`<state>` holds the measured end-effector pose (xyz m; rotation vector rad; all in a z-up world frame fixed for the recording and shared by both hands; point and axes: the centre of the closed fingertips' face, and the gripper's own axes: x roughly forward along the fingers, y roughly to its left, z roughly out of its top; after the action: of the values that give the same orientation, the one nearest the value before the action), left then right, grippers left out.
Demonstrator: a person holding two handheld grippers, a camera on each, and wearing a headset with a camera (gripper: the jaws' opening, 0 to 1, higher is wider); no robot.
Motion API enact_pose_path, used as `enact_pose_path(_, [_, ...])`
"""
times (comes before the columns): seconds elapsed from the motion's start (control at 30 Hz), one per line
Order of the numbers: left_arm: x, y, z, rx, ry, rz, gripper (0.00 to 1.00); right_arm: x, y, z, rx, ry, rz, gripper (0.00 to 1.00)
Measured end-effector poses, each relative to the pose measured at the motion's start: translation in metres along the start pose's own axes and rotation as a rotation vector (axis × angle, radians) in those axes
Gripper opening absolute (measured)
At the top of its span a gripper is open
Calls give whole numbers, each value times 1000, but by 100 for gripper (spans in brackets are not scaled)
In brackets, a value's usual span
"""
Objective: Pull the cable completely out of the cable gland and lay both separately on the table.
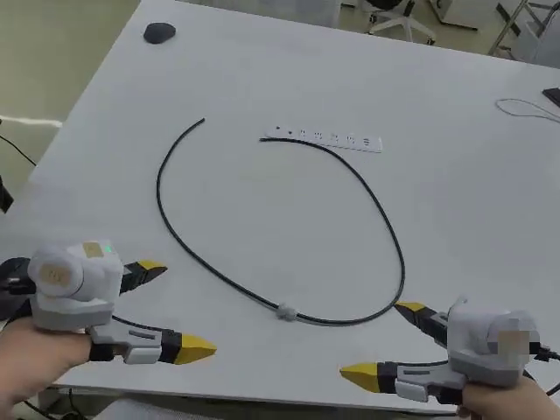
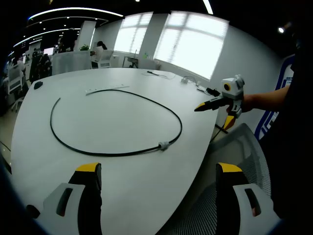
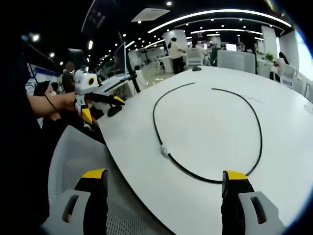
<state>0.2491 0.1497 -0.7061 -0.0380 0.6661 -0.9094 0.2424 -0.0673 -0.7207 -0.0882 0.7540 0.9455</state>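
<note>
- Left gripper (image 1: 189,308) and right gripper (image 1: 368,339): jaws of each spread wide, holding nothing, at the near edge of the desk (image 1: 262,70).
- Cable gland (image 1: 285,311): lay on the desk between the two grippers, slightly ahead of their tips, touched by neither.
- Cable (image 1: 159,188): ran through the gland and looped away from both grippers, one end beside a white power strip (image 1: 328,140).

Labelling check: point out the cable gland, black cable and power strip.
cable gland (image 1: 285,311), head view, its body.
black cable (image 1: 159,194), head view, loop's left bend.
power strip (image 1: 337,140), head view, its middle.
</note>
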Motion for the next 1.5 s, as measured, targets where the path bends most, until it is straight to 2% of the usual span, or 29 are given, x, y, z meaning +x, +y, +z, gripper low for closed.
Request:
enact_pose_path(0.13, [2,2,1,1,2,5,96,0,-3,1,4,-8,3,99])
enact_pose_path(0.2, [2,2,4,8,-15,4,95,-1,-3,0,5,-3,4,98])
enact_pose_path(0.3, [3,2,1,2,-1,6,95,-3,-4,-1,3,-1,3,99])
enact_pose_path(0.53, [4,3,2,-1,2,14,97,-9,-12,-5,34,-23,-9,99])
enact_pose_path(0.7, [4,2,-5,5,31,24,99,-8,-13,-6,40,-24,6,99])
enact_pose_path(0.87, [6,-1,-3,-10,36,39,99,-7,-12,-4,33,-21,32,99])
enact_pose_path(1.03, [10,-3,3,-11,19,42,99,-7,-16,-1,39,-30,37,99])
enact_pose_path(1.17, [12,-4,8,-18,4,41,98,-7,-16,-6,31,-19,40,99])
enact_pose_path(1.43, [8,-4,9,-22,-1,51,98,-5,-14,-7,40,-29,45,99])
enact_pose_path(1.5, [6,-5,13,-41,-22,45,98,-4,-14,-7,41,-35,42,99])
